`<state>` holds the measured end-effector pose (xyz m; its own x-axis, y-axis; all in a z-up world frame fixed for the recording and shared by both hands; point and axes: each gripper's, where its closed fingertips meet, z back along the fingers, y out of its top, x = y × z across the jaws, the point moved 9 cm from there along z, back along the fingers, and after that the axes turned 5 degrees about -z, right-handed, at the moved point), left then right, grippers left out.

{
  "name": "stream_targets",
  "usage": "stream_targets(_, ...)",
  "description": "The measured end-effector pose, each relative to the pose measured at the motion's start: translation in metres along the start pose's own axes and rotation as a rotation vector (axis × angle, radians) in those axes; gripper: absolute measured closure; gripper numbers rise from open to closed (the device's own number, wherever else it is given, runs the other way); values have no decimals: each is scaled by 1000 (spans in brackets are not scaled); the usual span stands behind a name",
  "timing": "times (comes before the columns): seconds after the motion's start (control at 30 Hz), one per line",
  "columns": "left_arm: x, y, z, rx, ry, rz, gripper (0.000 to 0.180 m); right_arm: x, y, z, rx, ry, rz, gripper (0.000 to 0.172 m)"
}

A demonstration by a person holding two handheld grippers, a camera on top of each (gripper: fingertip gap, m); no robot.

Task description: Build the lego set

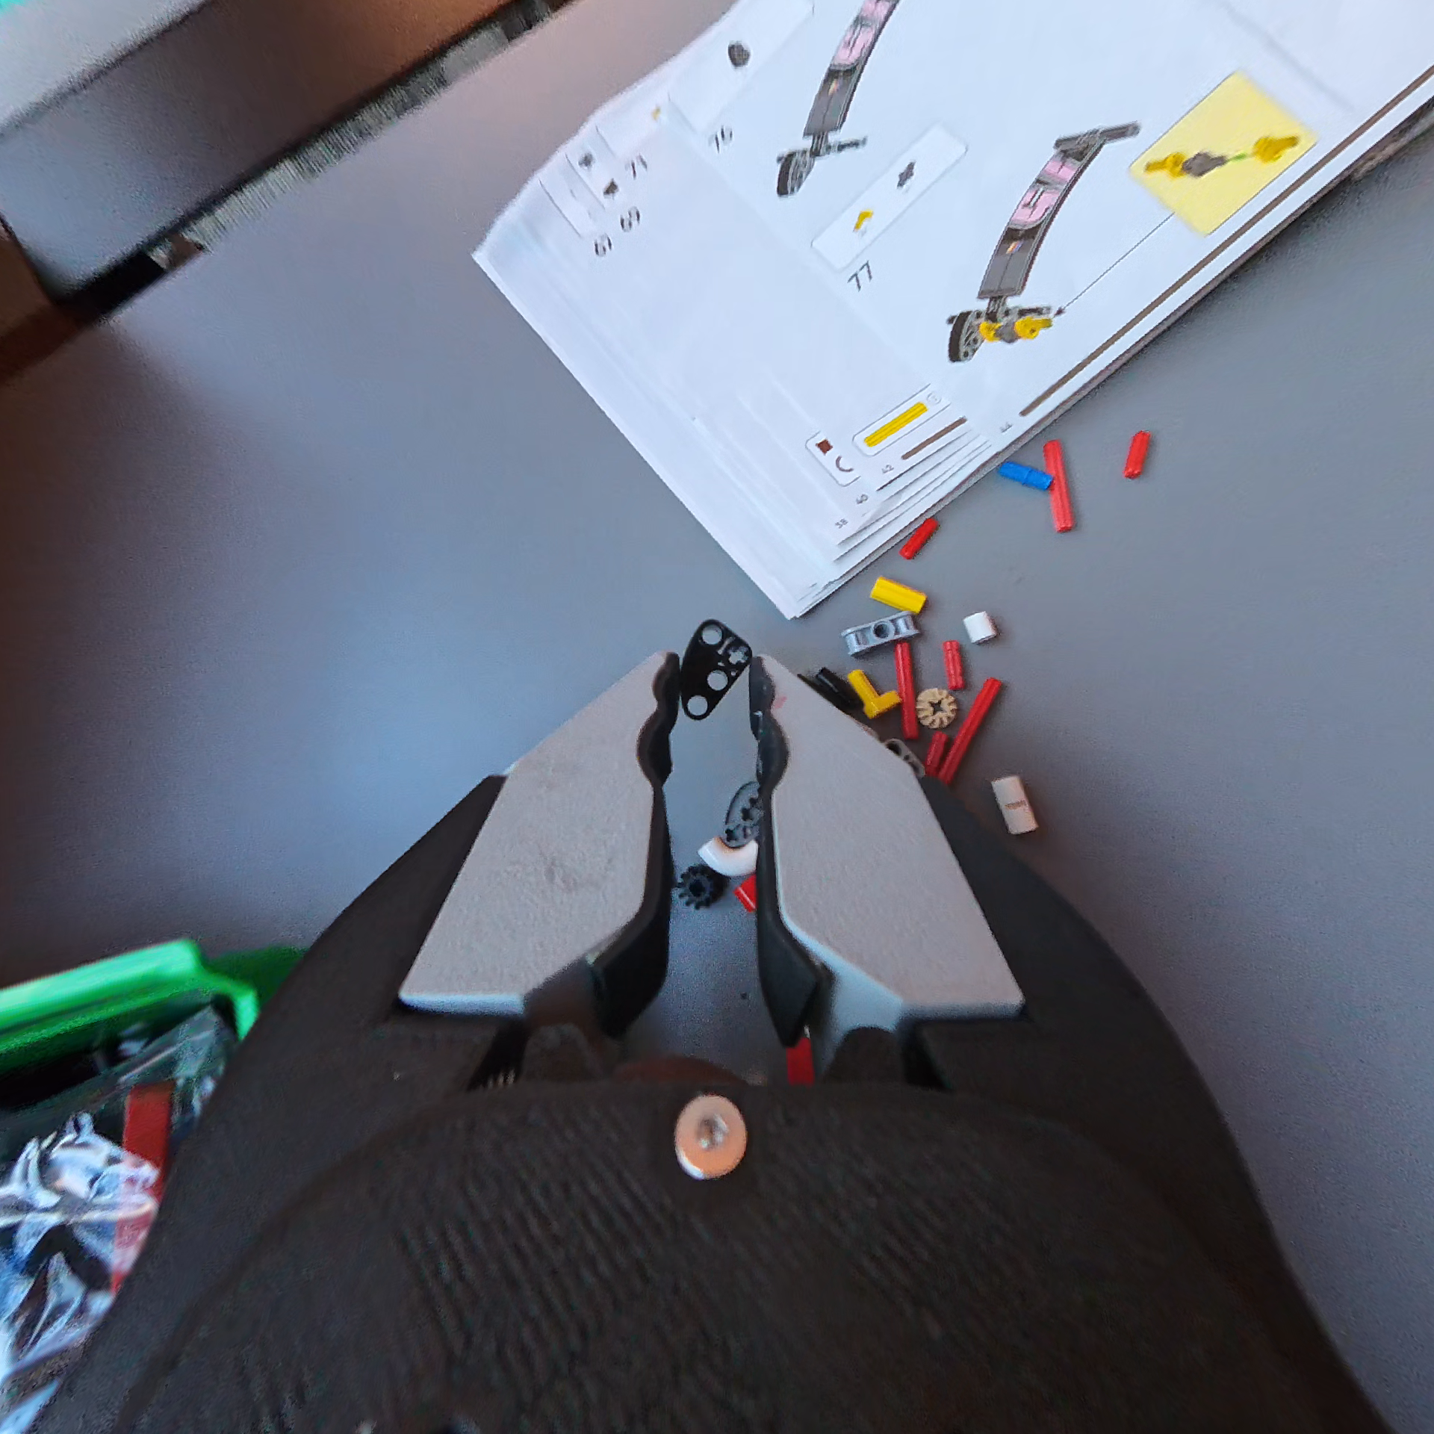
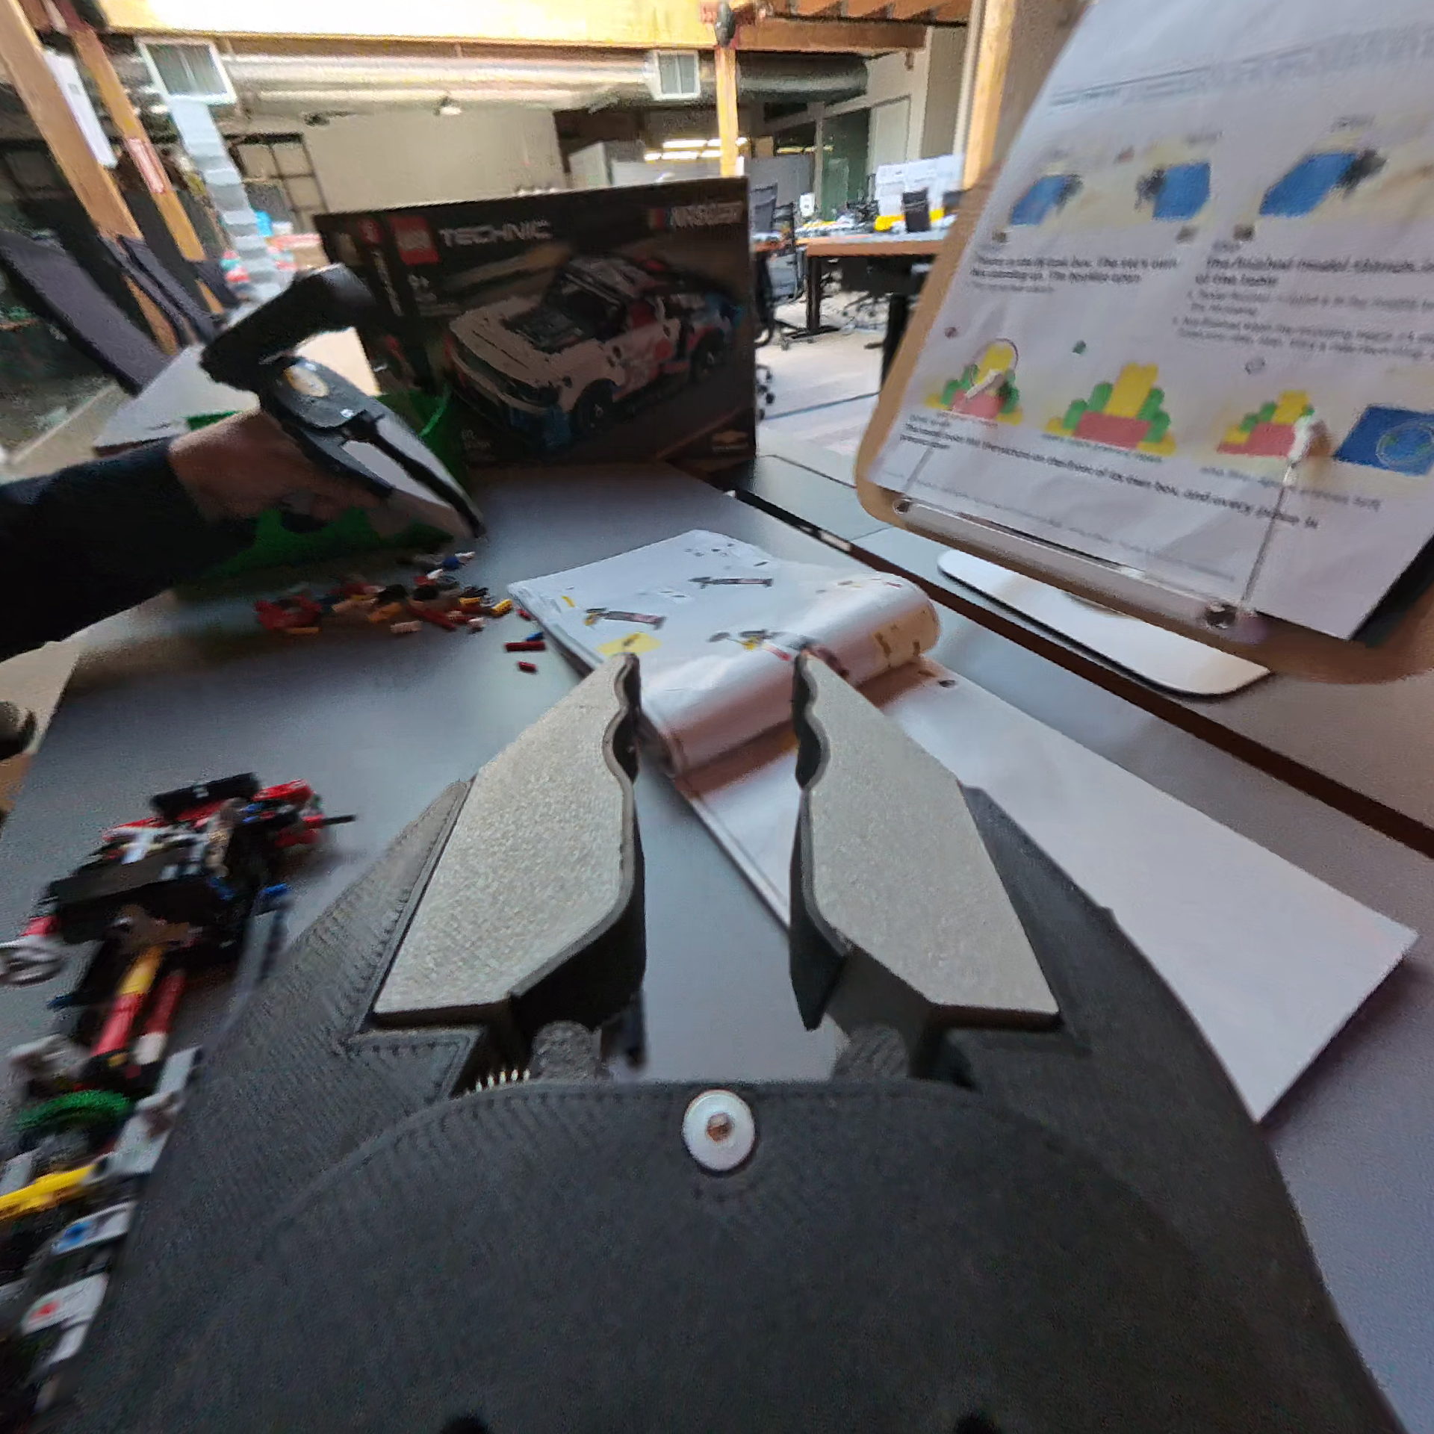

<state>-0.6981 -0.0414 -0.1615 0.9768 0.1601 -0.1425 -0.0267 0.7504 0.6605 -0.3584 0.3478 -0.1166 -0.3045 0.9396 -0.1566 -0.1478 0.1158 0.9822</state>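
**Two handheld grippers at a grey table of building-toy parts**

1. Left gripper (image 1: 710, 671): tips clamped on a thin black plate with round holes (image 1: 714, 669), one pad on each edge, the plate raised off the grey table (image 1: 310, 621). Seen from the right wrist view, this gripper (image 2: 465, 528) sits in a person's hand (image 2: 256, 473), nose down over the loose parts.
2. Right gripper (image 2: 714, 683): fingers spread, nothing between them, hovering over the curled pages of the open instruction booklet (image 2: 737, 621).
3. Partly built model (image 2: 171, 869), black and red, on the table to the right gripper's left.
4. Loose small parts (image 1: 962, 698): red rods, yellow pieces, a grey connector, a tan gear, white tubes, just right of the left gripper's tips, at the booklet's corner.
5. Green bin (image 1: 116, 1001) with crumpled plastic bags, beside the left gripper.
6. Toy set box (image 2: 559, 326), standing upright at the far edge.
7. Stand with a printed sheet (image 2: 1164, 349), far right.
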Motion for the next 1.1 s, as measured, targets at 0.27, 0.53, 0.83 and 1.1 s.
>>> stream_targets(0.27,31,10,31,139,-2,-67,165,-159,-24,-5,-541,181,98,119)
stream_targets(0.53,63,11,43,172,-57,-116,166,-209,-87,-26,-873,74,168,98)
stream_targets(0.83,87,1,51,177,-82,-133,166,-208,-108,-24,-1051,61,290,98)
stream_targets(1.1,103,4,45,178,-112,-160,165,-188,-103,-9,-1189,84,384,99)
